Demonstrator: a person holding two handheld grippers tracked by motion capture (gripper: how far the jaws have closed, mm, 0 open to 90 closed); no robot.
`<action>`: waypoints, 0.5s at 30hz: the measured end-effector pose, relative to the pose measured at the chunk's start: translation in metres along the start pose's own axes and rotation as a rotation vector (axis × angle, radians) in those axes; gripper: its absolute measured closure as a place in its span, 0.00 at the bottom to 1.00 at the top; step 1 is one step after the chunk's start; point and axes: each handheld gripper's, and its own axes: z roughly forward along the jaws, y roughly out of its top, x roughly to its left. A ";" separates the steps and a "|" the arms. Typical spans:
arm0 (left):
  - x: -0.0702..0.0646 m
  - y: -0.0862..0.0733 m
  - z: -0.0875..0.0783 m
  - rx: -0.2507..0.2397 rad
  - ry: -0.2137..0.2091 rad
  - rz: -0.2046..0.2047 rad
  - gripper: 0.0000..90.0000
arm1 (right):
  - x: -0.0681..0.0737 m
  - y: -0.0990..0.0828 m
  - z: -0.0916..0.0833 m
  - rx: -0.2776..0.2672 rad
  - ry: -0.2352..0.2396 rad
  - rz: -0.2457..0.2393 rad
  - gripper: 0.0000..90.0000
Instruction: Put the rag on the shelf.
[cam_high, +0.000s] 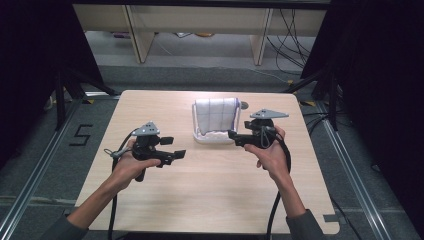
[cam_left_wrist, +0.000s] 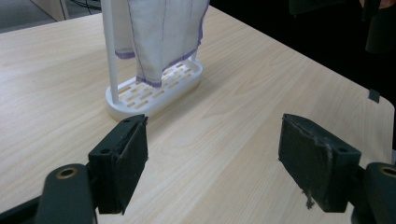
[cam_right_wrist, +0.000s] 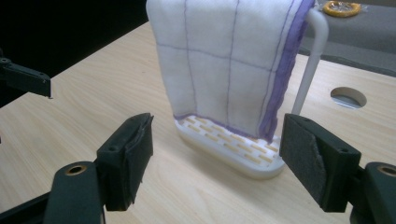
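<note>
Fingers (cam_right_wrist: 126, 158) of both grippers stand spread and empty. We are approaching the cloth (cam_high: 216, 114), draped over its white rack (cam_high: 212, 137) at upper centre of the high view; next, the right gripper (cam_high: 236, 137) must close on a cloth edge.

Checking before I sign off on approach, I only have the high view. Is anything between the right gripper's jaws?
Observer: No. The right gripper is open and empty; the cloth hangs beyond its jaws.
Operator: Is the rack base solid?
Observer: No, the rack has a slotted white base.
Operator: Left gripper?
Observer: The left gripper is open too, nothing between its jaws, bare table ahead.
</note>
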 end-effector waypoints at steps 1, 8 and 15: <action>0.000 -0.003 0.000 -0.002 0.000 0.003 0.26 | 0.002 -0.002 0.000 0.010 0.000 0.011 0.30; -0.005 -0.028 0.004 0.030 0.003 0.005 0.25 | 0.006 -0.017 0.003 0.024 -0.024 -0.024 0.29; -0.012 -0.050 -0.002 0.048 -0.008 0.005 0.24 | 0.017 -0.033 0.009 0.062 -0.012 -0.052 0.29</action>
